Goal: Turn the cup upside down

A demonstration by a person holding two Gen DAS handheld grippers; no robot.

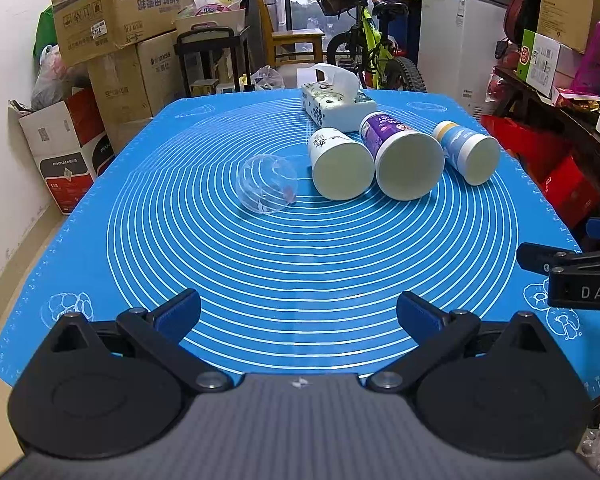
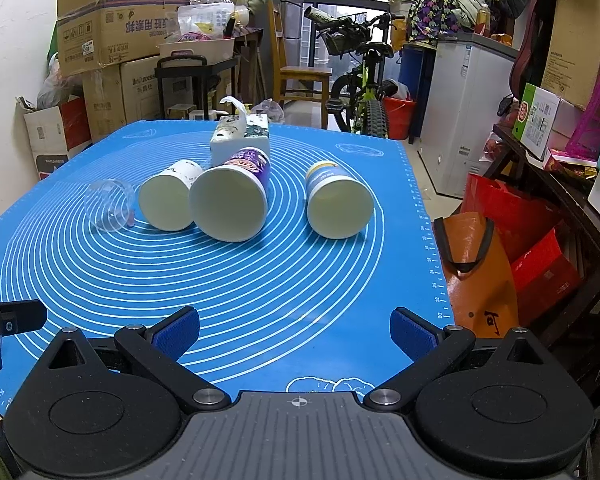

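Observation:
Four cups lie on their sides on the blue mat (image 1: 300,264), mouths toward me. From left: a clear plastic cup (image 1: 267,184) (image 2: 110,206), a white paper cup (image 1: 340,164) (image 2: 170,196), a larger purple-printed cup (image 1: 404,156) (image 2: 232,196), and a blue-and-yellow cup (image 1: 466,152) (image 2: 336,202). My left gripper (image 1: 298,314) is open and empty, low over the mat's near edge, well short of the cups. My right gripper (image 2: 296,330) is open and empty, near the mat's front right. Part of the right gripper shows at the left wrist view's right edge (image 1: 572,276).
A tissue box (image 1: 336,102) (image 2: 242,140) stands behind the cups. Cardboard boxes (image 1: 116,16) stack at the left wall. A bicycle (image 1: 372,48), a chair (image 2: 300,68) and a white freezer (image 2: 468,112) stand behind the table. Red and orange bags (image 2: 496,240) sit at the right.

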